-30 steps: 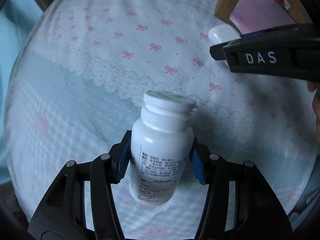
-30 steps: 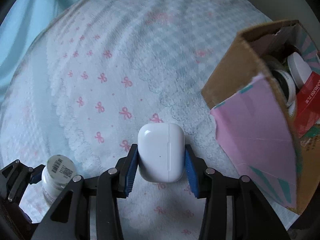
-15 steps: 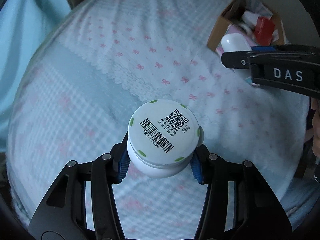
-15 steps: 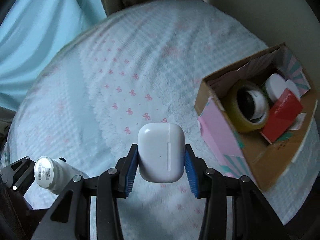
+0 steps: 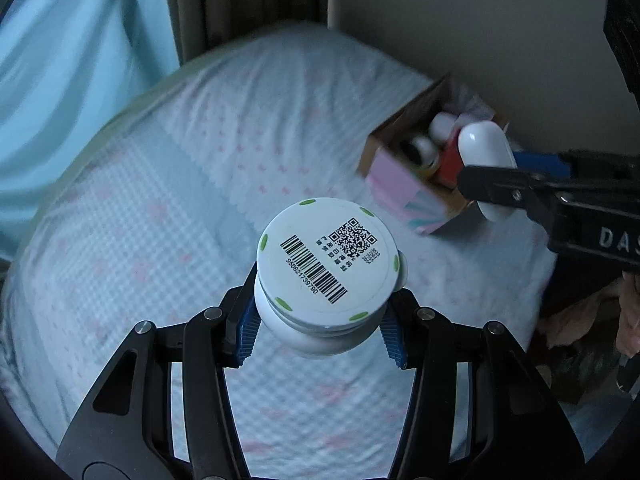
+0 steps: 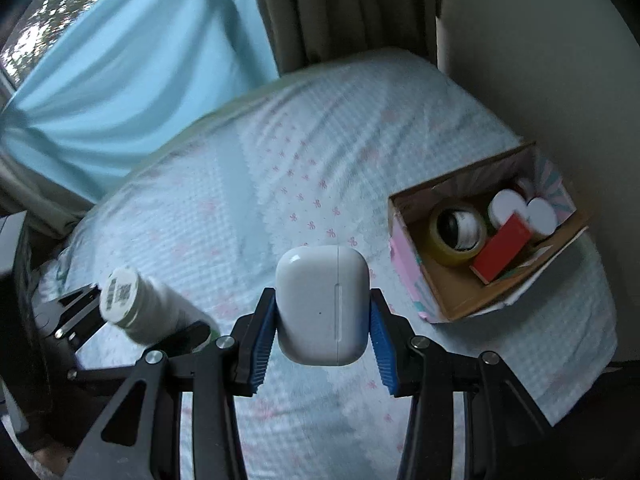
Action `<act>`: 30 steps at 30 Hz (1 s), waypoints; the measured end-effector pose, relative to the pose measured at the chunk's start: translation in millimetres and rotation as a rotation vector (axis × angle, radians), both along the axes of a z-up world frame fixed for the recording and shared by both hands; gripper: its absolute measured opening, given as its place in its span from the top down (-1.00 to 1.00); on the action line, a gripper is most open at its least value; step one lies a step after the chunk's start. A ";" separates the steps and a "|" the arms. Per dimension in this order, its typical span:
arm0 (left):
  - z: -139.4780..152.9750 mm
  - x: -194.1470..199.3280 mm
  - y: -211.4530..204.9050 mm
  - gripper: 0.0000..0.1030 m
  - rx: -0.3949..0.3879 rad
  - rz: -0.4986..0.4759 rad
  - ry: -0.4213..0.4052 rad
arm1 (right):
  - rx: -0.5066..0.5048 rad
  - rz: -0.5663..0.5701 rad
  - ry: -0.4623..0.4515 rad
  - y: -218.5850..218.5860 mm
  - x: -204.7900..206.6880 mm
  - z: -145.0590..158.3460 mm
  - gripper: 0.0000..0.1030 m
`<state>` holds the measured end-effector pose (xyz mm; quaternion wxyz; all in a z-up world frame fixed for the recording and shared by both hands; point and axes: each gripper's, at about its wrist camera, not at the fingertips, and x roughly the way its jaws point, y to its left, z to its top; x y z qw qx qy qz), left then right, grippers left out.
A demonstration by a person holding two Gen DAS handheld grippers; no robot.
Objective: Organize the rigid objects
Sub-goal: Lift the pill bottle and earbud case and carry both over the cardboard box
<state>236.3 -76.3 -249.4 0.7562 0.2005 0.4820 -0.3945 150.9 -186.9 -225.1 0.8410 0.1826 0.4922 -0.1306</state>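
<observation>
Left wrist: left gripper (image 5: 322, 328) clamps white pill bottle (image 5: 326, 276), cap toward camera, barcode 950821739790 plus QR code. Ahead-right, other gripper marked "DAS". Right wrist: right gripper (image 6: 322, 338) clamps white earbuds case (image 6: 322, 304); cardboard box (image 6: 456, 304) ahead-right holds tape roll (image 6: 458, 236), red box (image 6: 502, 256).

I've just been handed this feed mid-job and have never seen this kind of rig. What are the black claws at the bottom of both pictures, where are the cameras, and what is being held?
There is no robot arm: a person carries two black hand-held grippers, each with a fisheye camera looking along its fingers. The left gripper is shut on a white plastic bottle whose barcoded end faces the lens. The right gripper is shut on a white rounded earbud case. Each view also catches the other gripper at its edge. Below lies a bed with a pale blue bow-print cover. On it stands an open cardboard box already holding a roll of yellowish tape, a red box and white round lids.
</observation>
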 end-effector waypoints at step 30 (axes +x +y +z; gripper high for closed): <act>32.2 -64.0 -224.4 0.08 -0.105 0.261 0.049 | -0.023 0.097 0.004 -288.6 -59.9 26.5 0.21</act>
